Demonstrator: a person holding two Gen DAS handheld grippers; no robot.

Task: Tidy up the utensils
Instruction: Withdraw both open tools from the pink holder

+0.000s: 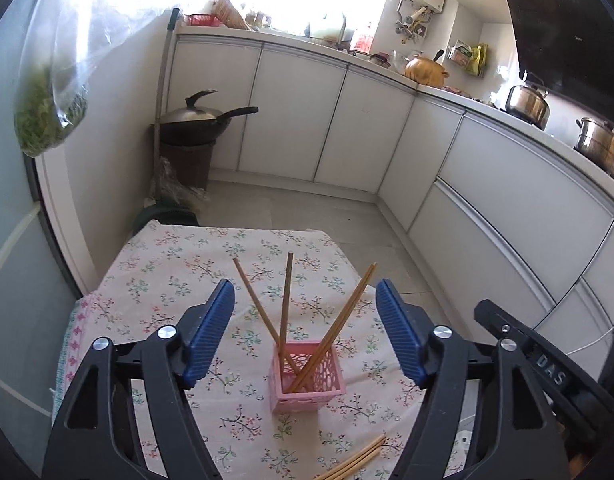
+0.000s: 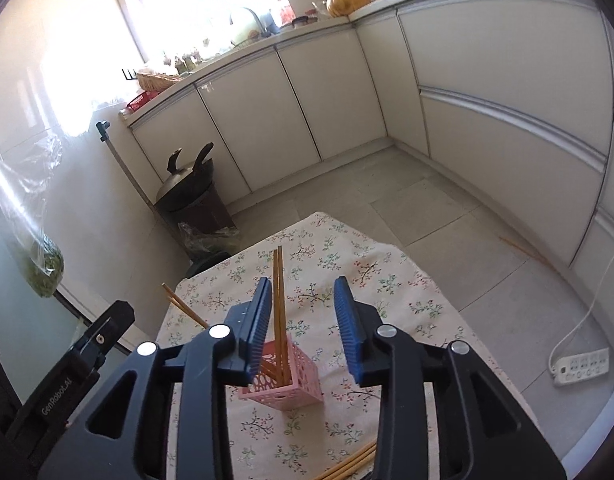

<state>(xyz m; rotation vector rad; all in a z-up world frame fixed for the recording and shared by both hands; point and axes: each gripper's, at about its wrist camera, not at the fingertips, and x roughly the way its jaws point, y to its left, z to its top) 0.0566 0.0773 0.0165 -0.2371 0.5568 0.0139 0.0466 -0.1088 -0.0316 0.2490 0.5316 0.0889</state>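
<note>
Both jaws standing apart, gripping nothing: left gripper (image 1: 305, 304) wider, right gripper (image 2: 303, 304) narrower. Floral tablecloth (image 1: 179, 264) carrying pink basket (image 1: 307, 384), sitting mid-table with chopsticks (image 1: 285, 304) leaning inside it. Loose chopsticks (image 1: 357, 460) lying near front edge.

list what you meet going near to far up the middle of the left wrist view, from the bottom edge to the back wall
loose wooden chopsticks lying on the cloth → pink perforated plastic basket holding upright chopsticks → floral tablecloth's far edge → grey tiled floor → white cabinet doors → cluttered countertop
</note>
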